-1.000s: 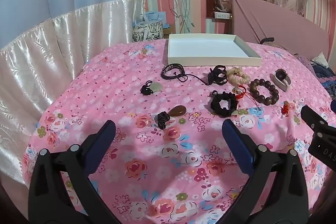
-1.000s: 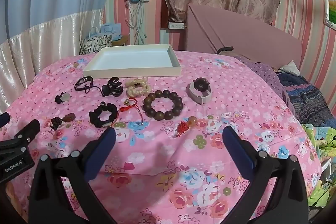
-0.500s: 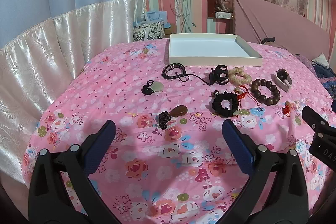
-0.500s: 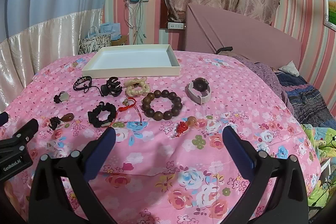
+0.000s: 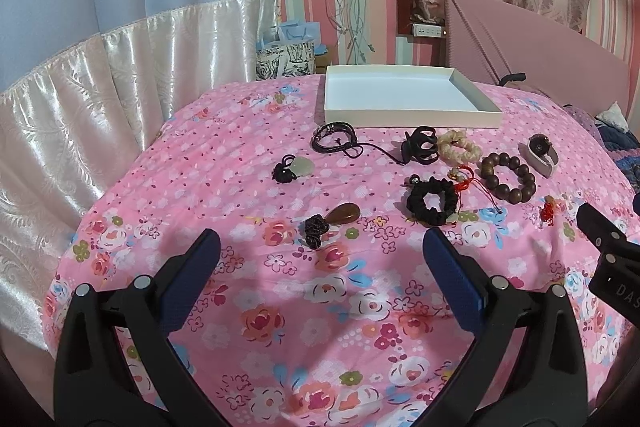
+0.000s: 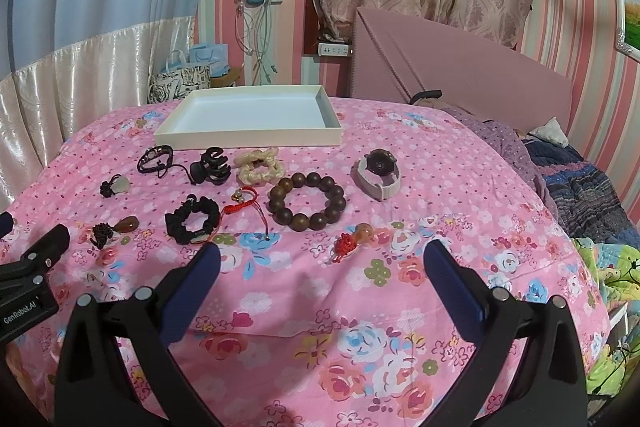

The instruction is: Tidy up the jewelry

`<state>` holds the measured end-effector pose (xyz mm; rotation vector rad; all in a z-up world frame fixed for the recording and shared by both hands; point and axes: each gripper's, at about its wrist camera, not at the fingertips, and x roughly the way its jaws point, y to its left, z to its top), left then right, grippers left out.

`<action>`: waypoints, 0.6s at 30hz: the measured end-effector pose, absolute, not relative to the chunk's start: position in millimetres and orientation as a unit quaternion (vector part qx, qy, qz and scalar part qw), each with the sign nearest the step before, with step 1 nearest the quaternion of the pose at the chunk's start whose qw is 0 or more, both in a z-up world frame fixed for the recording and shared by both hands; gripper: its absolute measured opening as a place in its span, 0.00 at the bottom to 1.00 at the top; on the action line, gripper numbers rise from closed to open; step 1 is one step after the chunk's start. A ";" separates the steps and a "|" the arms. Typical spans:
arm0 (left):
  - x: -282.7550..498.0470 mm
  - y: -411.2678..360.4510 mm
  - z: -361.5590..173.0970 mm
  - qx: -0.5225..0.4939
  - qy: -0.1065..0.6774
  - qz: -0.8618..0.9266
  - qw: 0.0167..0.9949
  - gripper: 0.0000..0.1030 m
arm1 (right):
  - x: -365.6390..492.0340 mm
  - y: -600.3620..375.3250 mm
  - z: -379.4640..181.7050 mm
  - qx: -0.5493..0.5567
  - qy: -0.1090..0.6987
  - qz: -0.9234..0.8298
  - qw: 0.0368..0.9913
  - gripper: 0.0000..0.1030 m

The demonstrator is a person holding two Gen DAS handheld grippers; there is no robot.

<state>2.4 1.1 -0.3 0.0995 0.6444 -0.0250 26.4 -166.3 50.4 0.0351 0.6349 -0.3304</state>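
Note:
Jewelry lies spread on a pink floral bedspread in front of an empty white tray point(image 5: 412, 117) point(image 6: 248, 137). I see a brown pendant with a dark knot point(image 5: 340, 217) point(image 6: 120, 227), a black scrunchie point(image 5: 432, 201) point(image 6: 194, 221), a wooden bead bracelet point(image 5: 508, 177) point(image 6: 306, 205), a watch point(image 5: 540, 149) point(image 6: 378, 171), a black hair claw point(image 5: 420, 145) point(image 6: 212, 165), a cream scrunchie point(image 6: 260, 167) and a red knot charm point(image 6: 352, 241). My left gripper point(image 5: 320, 255) is open just short of the brown pendant. My right gripper point(image 6: 320, 259) is open near the red knot charm. Both hold nothing.
A black cord bracelet point(image 5: 334, 137) and a pale jade pendant point(image 5: 292, 167) lie at the left. A red string charm point(image 6: 244, 203) lies beside the black scrunchie. A satin curtain point(image 5: 80, 99) drops at the left bed edge. A pink headboard point(image 6: 440, 67) and rumpled blankets point(image 6: 580, 187) stand right.
Both grippers have drawn back and risen slightly, so the jewelry sits a little farther off in both views. Neither has closed or touched anything.

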 end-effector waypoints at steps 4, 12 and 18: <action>2.4 -0.3 1.1 0.049 0.317 -0.012 0.947 0.97 | 26.2 -166.8 50.6 0.016 0.310 -0.162 0.937 0.98; 4.2 1.4 0.0 0.047 0.315 -0.011 0.948 0.97 | 28.0 -170.2 49.4 0.015 0.309 -0.164 0.937 0.98; 4.8 0.7 -0.7 0.048 0.317 -0.009 0.947 0.97 | 29.0 -170.4 50.1 0.014 0.310 -0.167 0.936 0.98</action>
